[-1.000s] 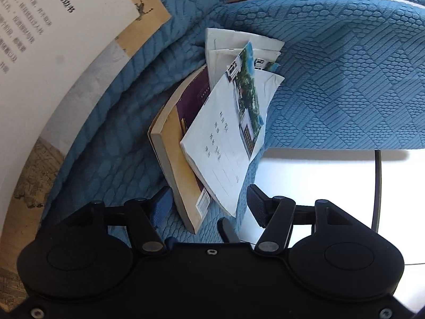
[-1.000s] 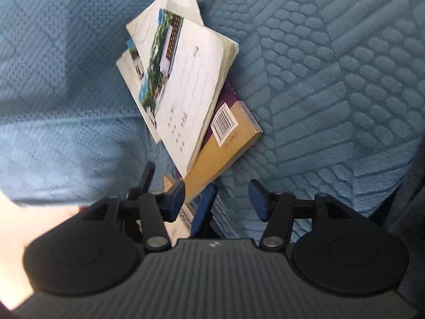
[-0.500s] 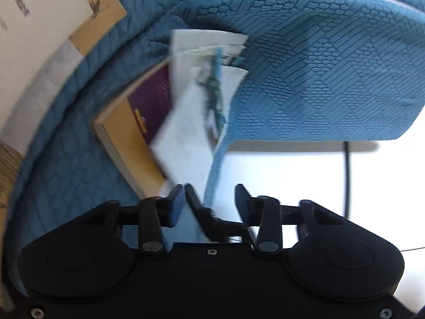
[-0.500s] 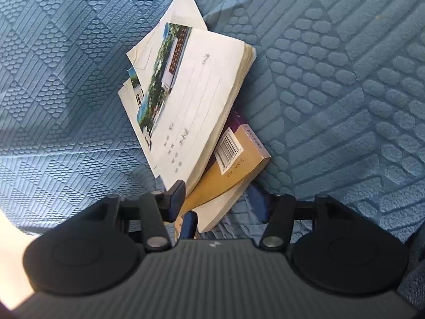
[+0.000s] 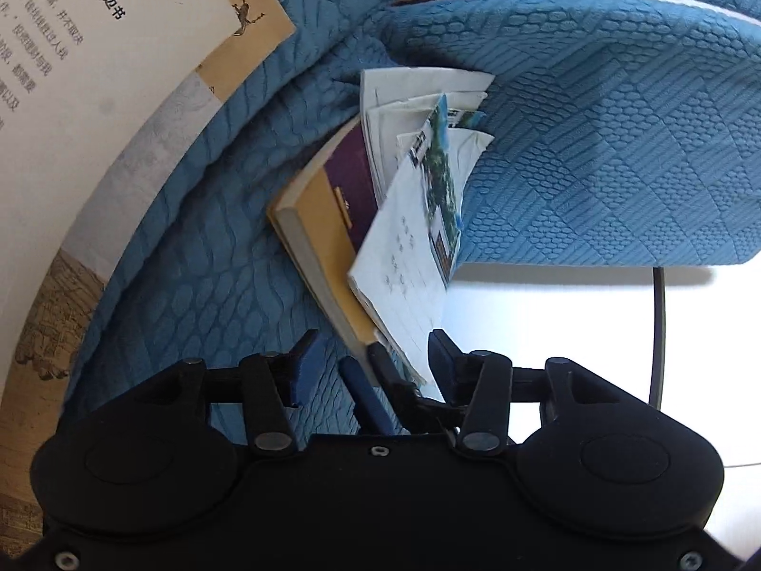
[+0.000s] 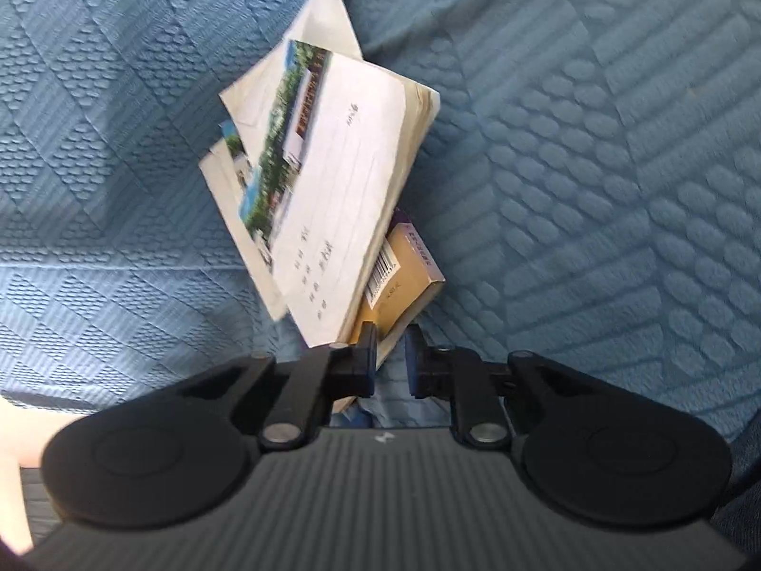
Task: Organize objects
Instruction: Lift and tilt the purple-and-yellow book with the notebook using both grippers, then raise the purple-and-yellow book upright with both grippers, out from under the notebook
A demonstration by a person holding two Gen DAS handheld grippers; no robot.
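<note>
1. Right wrist view: three or so books already sit gathered in one loose, skewed pile on the blue quilted cover [image 6: 594, 166]: a white notebook [image 6: 342, 181] on top, a thin booklet [image 6: 238, 181] under it, a tan paperback [image 6: 404, 280] lowest.
2. The right hand-held gripper [image 6: 390, 357] is closing, its jaws nearly together around the paperback's near corner; whether the pads already press it I cannot tell.
3. The left hand-held gripper [image 5: 371, 361] is opening, jaws spread around the pile's near end without pinching it.
4. Left: squaring the edges, and, I judge, adding the large book [image 5: 119, 109] lying apart at far left.
</note>
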